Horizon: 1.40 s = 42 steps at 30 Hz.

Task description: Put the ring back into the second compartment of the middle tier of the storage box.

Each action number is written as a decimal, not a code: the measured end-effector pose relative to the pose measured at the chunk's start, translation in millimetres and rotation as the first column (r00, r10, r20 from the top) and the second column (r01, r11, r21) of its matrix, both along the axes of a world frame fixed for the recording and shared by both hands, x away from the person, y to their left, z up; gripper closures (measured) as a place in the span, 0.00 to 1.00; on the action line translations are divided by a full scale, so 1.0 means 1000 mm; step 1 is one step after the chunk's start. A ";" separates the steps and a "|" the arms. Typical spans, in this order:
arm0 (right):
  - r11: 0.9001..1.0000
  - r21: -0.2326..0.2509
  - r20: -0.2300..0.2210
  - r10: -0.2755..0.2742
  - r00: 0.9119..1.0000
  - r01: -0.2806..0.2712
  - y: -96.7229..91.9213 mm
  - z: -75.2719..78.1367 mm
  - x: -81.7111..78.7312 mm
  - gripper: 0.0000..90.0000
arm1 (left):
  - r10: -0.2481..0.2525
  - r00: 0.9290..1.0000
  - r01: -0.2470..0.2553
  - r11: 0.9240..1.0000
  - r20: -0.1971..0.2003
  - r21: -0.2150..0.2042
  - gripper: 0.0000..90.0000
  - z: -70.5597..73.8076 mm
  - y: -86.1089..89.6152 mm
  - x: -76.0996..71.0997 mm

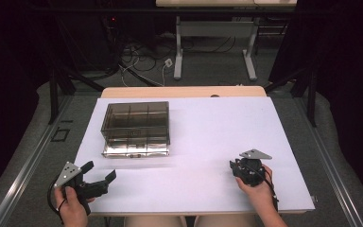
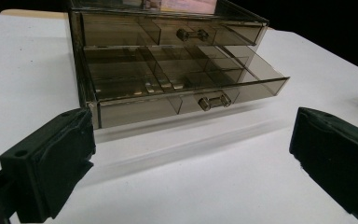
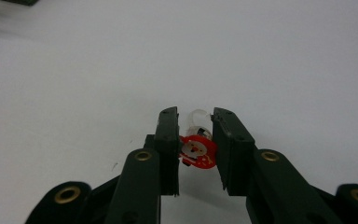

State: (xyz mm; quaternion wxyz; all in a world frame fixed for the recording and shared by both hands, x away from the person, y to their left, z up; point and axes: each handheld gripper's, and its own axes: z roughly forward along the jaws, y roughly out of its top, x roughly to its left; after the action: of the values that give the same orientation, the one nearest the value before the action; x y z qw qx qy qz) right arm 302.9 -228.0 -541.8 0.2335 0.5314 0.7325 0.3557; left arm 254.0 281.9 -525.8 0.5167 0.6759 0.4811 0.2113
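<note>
Smoked clear plastic forms the drawer box [image 1: 135, 126], which stands on the left half of the white table [image 1: 208, 132]; its lower drawer [image 2: 182, 88] is pulled out, its divided compartments look empty, and the upper drawer [image 2: 168, 30] is closed. The right gripper [image 3: 196, 147], near the front right of the table and well apart from the box, has its jaws nearly closed on a small red-and-white charm [image 3: 198, 150] with a clear loop, pinched between the pads. The left gripper [image 2: 191, 163] sits at the front left, aimed at the box, jaws wide apart and holding nothing. The likely step is carrying the charm to the open drawer. Keep the pinch firm, since the charm is small and could slip or twist. Lift clear of the table before travelling. Approach the drawer from above, choose one compartment, and lower until the charm is inside its walls before parting the jaws. Steady the box with the left gripper if it shifts.
</note>
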 end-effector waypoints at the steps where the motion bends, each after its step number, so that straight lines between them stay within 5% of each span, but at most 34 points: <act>1: 1.000 0.007 -0.002 -0.004 1.000 0.004 0.001 0.001 0.001 0.81 | -0.001 1.000 0.001 1.000 -0.001 -0.001 0.00 0.000 0.000 0.000; 42: 0.992 0.017 0.030 0.126 0.992 -0.127 0.044 0.042 0.026 0.81 | -0.005 1.000 0.005 1.000 -0.001 0.001 0.00 0.000 0.001 0.000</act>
State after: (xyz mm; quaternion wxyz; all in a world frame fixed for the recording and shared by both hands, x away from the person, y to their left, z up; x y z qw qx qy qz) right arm 328.4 -184.4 -499.8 0.2161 0.4810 0.7577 0.3844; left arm 254.1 282.5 -525.9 0.5165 0.6775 0.4797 0.2100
